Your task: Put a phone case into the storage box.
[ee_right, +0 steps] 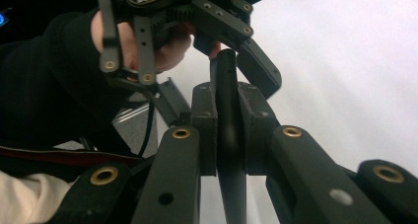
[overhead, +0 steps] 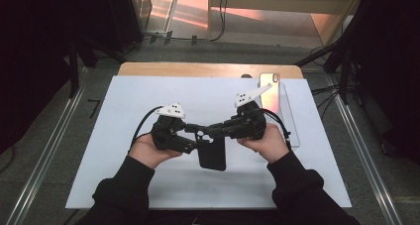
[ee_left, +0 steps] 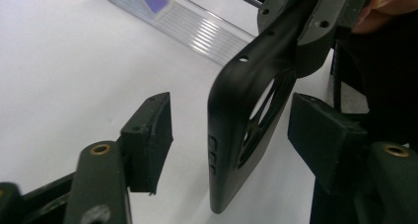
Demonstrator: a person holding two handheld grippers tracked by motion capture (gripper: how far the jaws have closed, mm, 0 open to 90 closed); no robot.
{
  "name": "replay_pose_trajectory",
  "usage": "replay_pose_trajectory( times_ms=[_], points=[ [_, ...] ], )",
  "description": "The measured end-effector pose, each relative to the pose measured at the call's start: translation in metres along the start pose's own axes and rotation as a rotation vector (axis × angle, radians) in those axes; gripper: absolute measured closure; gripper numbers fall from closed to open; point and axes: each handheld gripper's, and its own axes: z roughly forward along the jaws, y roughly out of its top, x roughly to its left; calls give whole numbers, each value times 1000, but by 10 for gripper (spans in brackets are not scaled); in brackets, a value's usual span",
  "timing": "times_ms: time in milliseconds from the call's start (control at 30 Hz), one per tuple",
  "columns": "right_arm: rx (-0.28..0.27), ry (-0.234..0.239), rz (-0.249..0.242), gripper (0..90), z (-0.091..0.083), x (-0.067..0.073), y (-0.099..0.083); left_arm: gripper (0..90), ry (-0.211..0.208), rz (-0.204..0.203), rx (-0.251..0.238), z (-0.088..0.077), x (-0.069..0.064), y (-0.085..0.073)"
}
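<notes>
The right gripper (overhead: 210,131) is clamping a black phone case (overhead: 212,153) by its edge, holding it over the near middle of the white table (overhead: 124,180). The left gripper (ee_left: 231,128) is standing part open around the case, pads clear of it. A phone (overhead: 270,91) is lying far right.

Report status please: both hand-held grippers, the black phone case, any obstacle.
Right hand-held gripper clamped on black phone case. Left hand-held gripper open around the case, pads not touching. Phone lies apart at table's far right; nothing in the way.
</notes>
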Motion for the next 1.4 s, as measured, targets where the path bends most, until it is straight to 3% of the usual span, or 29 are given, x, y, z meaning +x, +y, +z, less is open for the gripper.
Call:
replay_pose_trajectory(
  times_ms=[67,200,333,500,633,733,900,1000,1167,1400],
  points=[
    [-3,7,-5,776,1,0,0,442,-35,5,-4,0,1,-2],
    [-18,25,-18,775,0,1,0,612,-68,35,-10,-2,3,-4],
    [-24,31,-33,771,-1,0,-1,690,-93,3,-41,-6,8,-4],
    [-24,44,-22,749,-2,-3,-1,754,-101,6,-15,-7,5,-2],
    [-47,48,-5,708,-5,-4,-2,765,-111,17,-24,-8,2,0],
    [-54,34,-6,660,-5,-3,-1,766,-102,28,-14,-9,-1,1],
    [-96,-6,2,435,-5,1,1,769,-81,10,-11,-12,-3,3],
    [-115,-34,-4,360,-6,2,2,768,-66,3,-14,-15,-3,3],
    [-120,-112,2,313,-9,1,1,766,-9,-22,16,-17,-2,5],
    [-118,-180,25,312,-13,-5,-2,766,45,-50,19,-20,1,4]
  ],
)
